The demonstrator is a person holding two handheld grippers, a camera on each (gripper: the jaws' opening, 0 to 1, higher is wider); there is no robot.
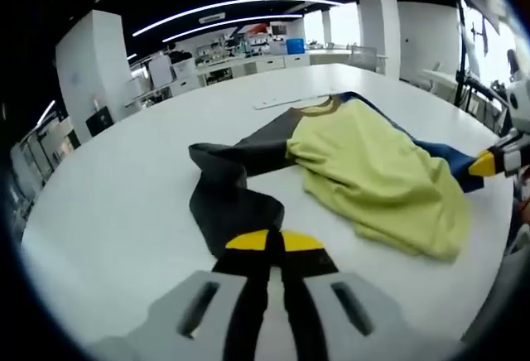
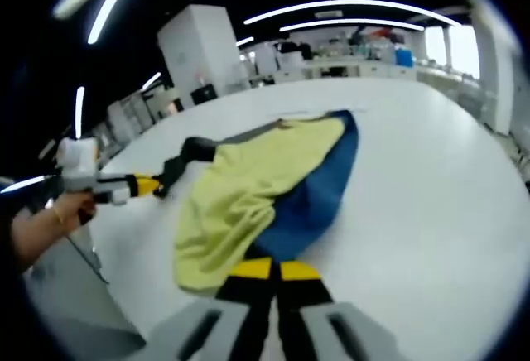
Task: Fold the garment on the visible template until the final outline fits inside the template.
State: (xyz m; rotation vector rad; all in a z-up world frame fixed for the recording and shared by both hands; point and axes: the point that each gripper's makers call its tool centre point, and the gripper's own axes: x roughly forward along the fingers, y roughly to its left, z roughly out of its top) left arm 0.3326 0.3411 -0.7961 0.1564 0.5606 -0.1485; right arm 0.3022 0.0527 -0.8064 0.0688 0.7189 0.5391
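A garment lies crumpled on the white table (image 1: 124, 204): a yellow-green body (image 1: 373, 170), a dark grey sleeve (image 1: 232, 195) and a blue sleeve (image 1: 451, 156). My left gripper (image 1: 273, 243) is shut on the end of the dark grey sleeve. In the right gripper view the yellow-green body (image 2: 248, 187) runs away from me, with the blue sleeve (image 2: 319, 199) beside it. My right gripper (image 2: 273, 270) is shut on the blue sleeve's near end. The left gripper (image 2: 153, 185) shows at the left, held by a hand (image 2: 50, 220), pinching the dark grey sleeve (image 2: 195, 152).
A thin pale strip (image 1: 286, 102) lies on the table beyond the collar. Benches, white cabinets and a blue bin (image 1: 296, 45) stand far behind. The right gripper's yellow tip (image 1: 484, 162) enters at the right edge. The table edge (image 2: 91, 270) runs close at the left.
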